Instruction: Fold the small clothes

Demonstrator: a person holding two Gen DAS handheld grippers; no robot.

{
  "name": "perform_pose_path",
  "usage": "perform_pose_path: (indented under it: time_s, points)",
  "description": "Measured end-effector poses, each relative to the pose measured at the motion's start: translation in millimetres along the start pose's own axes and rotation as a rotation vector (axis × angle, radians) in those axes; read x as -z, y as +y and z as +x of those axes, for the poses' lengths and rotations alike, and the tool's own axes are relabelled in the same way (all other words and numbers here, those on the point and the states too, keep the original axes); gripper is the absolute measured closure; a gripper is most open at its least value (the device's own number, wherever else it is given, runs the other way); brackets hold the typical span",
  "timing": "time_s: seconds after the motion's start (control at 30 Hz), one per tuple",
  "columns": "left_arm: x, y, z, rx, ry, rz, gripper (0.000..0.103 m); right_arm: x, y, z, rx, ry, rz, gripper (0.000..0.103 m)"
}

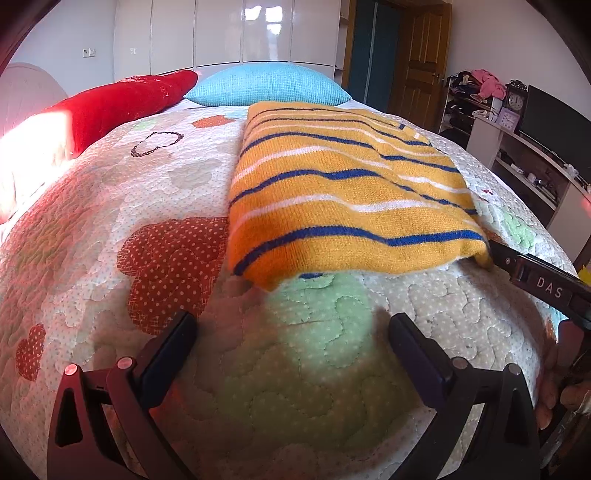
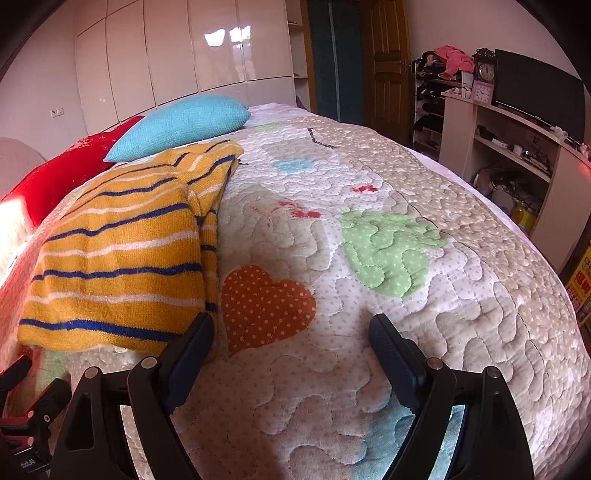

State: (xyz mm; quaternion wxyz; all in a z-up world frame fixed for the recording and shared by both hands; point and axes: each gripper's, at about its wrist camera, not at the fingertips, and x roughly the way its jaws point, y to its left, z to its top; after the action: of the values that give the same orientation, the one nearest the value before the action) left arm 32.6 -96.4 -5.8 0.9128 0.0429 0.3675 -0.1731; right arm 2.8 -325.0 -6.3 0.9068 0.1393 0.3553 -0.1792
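A yellow knit sweater [image 1: 343, 192] with blue and white stripes lies folded flat on the quilted bed. It also shows in the right wrist view [image 2: 122, 254] at the left. My left gripper [image 1: 291, 328] is open and empty, just short of the sweater's near hem. My right gripper [image 2: 291, 328] is open, with its left finger [image 2: 192, 350] at the sweater's near right corner and nothing between the fingers. The right gripper's finger shows in the left wrist view [image 1: 535, 280] touching that same corner.
The quilt [image 2: 406, 295] has heart and cloud patches. A blue pillow [image 1: 269, 85] and a red pillow [image 1: 118, 103] lie at the head of the bed. A desk with a monitor [image 2: 535, 88], clocks and shelves stands to the right; the wardrobe [image 1: 221, 33] is behind.
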Motion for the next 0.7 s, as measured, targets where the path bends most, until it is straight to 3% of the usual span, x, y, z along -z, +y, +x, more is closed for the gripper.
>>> perform_pose_path:
  time_s: [0.27, 0.43, 0.7]
  points:
    - [-0.6, 5.2, -1.5, 0.031, 0.013, -0.011, 0.000, 8.1, 3.9, -4.8, 0.076, -0.002, 0.013, 0.011]
    - [0.3, 5.7, -2.5, 0.034, 0.017, -0.007, 0.000, 31.8, 21.2, -17.1, 0.173, -0.047, -0.069, 0.010]
    - [2.2, 7.5, -5.3, 0.048, 0.021, -0.004, 0.000, 36.5, 23.8, -21.9, 0.211, -0.054, -0.049, 0.008]
